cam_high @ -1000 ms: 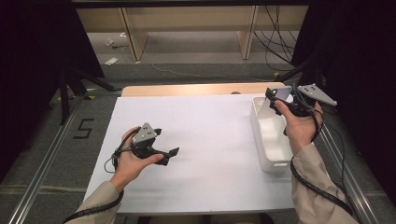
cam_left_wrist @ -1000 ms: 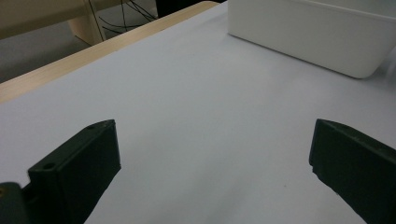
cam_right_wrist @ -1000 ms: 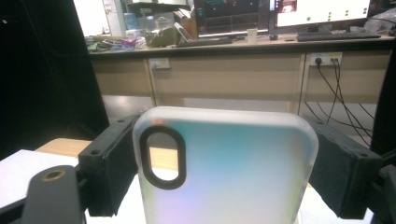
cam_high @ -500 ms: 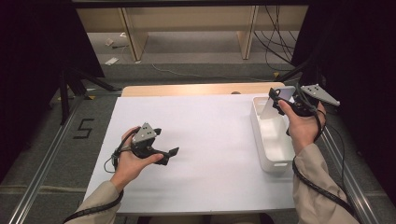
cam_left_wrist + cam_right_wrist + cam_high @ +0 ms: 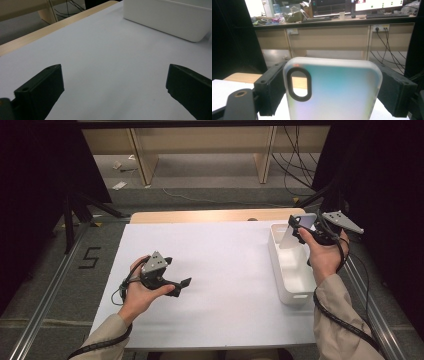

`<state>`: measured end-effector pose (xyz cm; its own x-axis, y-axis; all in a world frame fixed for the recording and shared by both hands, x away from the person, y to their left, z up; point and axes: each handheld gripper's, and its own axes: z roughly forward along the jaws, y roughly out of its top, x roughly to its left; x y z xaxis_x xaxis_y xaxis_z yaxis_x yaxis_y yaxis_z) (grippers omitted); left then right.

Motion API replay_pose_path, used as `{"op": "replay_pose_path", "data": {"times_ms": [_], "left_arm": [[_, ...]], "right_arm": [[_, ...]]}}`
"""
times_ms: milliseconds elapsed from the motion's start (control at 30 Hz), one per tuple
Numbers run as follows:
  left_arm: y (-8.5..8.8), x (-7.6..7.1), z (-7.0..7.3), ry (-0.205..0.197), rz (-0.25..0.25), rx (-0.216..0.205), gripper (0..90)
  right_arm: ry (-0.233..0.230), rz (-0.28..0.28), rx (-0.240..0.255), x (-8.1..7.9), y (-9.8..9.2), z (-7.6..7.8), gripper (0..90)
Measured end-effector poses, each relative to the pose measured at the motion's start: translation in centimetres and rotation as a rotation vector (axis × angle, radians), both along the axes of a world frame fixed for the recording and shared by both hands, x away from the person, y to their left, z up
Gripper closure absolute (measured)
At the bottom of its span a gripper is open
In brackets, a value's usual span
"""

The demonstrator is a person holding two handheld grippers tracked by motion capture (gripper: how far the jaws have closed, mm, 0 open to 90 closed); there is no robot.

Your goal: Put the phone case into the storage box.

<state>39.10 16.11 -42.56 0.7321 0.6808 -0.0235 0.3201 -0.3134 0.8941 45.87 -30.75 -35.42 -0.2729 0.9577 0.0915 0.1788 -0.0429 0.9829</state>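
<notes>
A frosted, translucent phone case (image 5: 337, 95) with an oval camera cut-out stands upright between the pads of my right gripper (image 5: 333, 75), which is shut on its two long edges. In the high view the right gripper (image 5: 304, 229) holds the phone case (image 5: 292, 234) in the air over the far end of a white bin (image 5: 295, 292). My left gripper (image 5: 181, 287) rests low over the white table sheet (image 5: 225, 265) at the left, pointing right. Its jaws stand wide open in the left gripper view, with nothing between them (image 5: 115, 87).
The white bin (image 5: 170, 17) sits along the right edge of the table. A wooden strip (image 5: 210, 215) runs along the far edge of the sheet. Beyond it are floor, wooden desk legs and cables. A desk with monitors (image 5: 377, 5) stands far off.
</notes>
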Motion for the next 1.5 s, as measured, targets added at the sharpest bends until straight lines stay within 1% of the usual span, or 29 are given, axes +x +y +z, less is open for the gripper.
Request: {"op": "replay_pose_path", "data": {"times_ms": [633,900,967,1233,1500], "left_arm": [[0.0,0.0,0.1,-0.003,-0.005,0.003,0.7],[0.0,0.0,0.1,-0.002,-0.001,0.0,0.7],[0.0,0.0,0.1,-0.001,0.001,-0.001,0.7],[-0.1,0.0,0.0,0.0,-0.005,0.003,0.7],[0.0,0.0,0.1,-0.001,0.0,0.001,0.7]], "right_arm": [[0.008,-0.015,-0.007,0.2,-0.3,-0.4,18.4],[0.021,-0.019,-0.009,0.4,-0.5,-0.9,18.4],[0.027,-0.019,-0.012,0.4,-0.5,-1.0,18.4],[0.03,-0.013,-0.023,0.6,-0.3,-1.1,18.4],[0.031,-0.013,-0.036,0.8,-0.2,-1.1,18.4]]}}
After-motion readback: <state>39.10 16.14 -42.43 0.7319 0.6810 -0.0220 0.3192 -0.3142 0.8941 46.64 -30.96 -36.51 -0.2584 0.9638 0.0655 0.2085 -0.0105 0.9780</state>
